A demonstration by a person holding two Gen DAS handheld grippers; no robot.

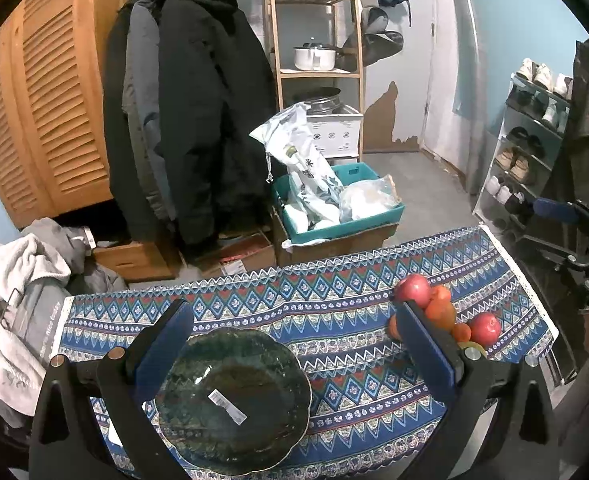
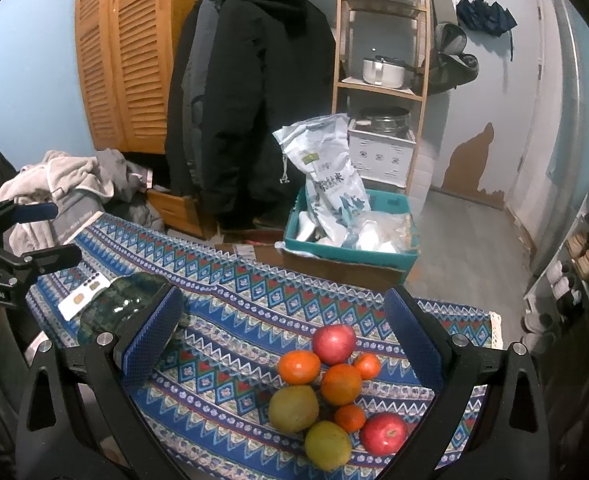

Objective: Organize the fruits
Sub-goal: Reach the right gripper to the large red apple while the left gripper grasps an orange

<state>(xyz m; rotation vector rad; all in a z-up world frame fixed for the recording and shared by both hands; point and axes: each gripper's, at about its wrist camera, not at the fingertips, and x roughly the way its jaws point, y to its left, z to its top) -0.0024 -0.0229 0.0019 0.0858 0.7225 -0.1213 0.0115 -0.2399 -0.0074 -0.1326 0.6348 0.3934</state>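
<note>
A cluster of fruit lies on the patterned cloth: two red apples [image 2: 333, 343] [image 2: 383, 433], several oranges [image 2: 341, 384] and two green-yellow fruits [image 2: 293, 408]. My right gripper [image 2: 284, 342] is open and empty, its blue pads spread either side of the pile, above it. A dark green glass bowl [image 1: 234, 400] with a white sticker sits empty on the cloth. My left gripper [image 1: 294, 344] is open and empty above the bowl. The fruit shows at the right in the left wrist view [image 1: 440, 314], partly hidden by the right finger. The bowl shows at the left in the right wrist view [image 2: 126, 304].
The table with the blue patterned cloth [image 2: 254, 304] ends at a white-trimmed far edge. A white card [image 2: 82, 300] lies by the bowl. Beyond stand a teal crate with bags [image 2: 350, 232], hanging coats [image 2: 250, 92], a wooden shelf [image 2: 378, 80] and a shoe rack [image 1: 526, 152].
</note>
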